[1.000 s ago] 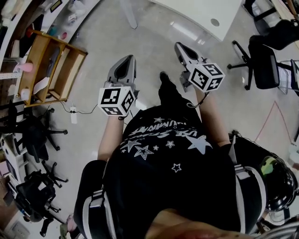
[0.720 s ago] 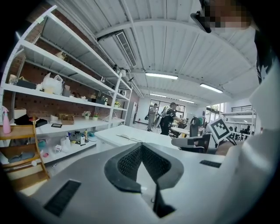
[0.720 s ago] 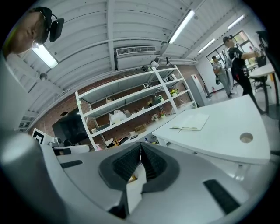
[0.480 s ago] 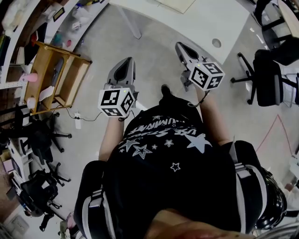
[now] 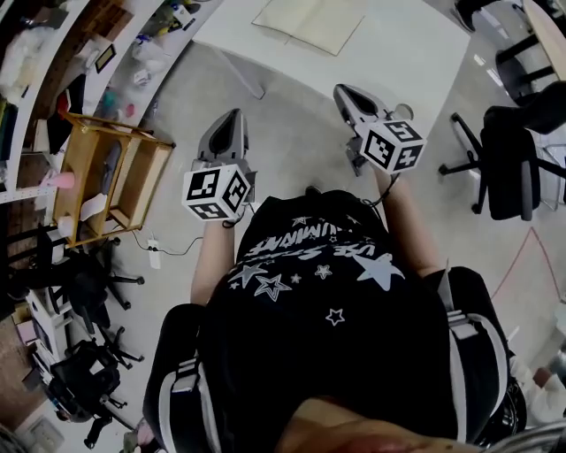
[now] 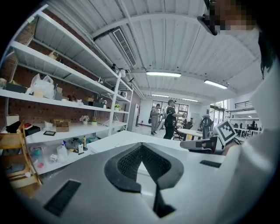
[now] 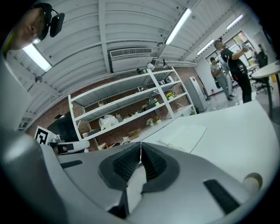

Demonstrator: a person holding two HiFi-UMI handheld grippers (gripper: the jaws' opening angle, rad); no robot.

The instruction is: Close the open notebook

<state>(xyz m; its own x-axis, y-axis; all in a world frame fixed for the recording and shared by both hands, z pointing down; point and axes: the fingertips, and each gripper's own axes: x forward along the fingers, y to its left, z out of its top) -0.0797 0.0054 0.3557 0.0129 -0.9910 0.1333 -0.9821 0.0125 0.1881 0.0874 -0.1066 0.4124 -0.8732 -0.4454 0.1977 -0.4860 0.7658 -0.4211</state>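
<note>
The open notebook (image 5: 309, 22) lies flat with pale pages on the white table (image 5: 407, 49) at the top of the head view. In the right gripper view, the notebook (image 7: 183, 136) lies ahead on the table top. My left gripper (image 5: 232, 117) is held over the floor, short of the table's edge, its jaws shut with nothing between them. My right gripper (image 5: 341, 89) hangs just at the table's near edge, also shut and empty. Seen from their own cameras, the left gripper (image 6: 141, 144) and right gripper (image 7: 140, 143) each show tips meeting.
A wooden shelf cart (image 5: 106, 172) stands on the floor at left, below long wall shelves (image 6: 65, 100). Black office chairs (image 5: 517, 159) are at right, more chairs (image 5: 75, 274) at lower left. Two people (image 6: 168, 119) stand far off. The table has a round cable hole (image 7: 250, 180).
Both grippers have been carried forward across the floor toward the white table. The table edge and the open notebook have come into view at the top. Jaws stayed shut.
</note>
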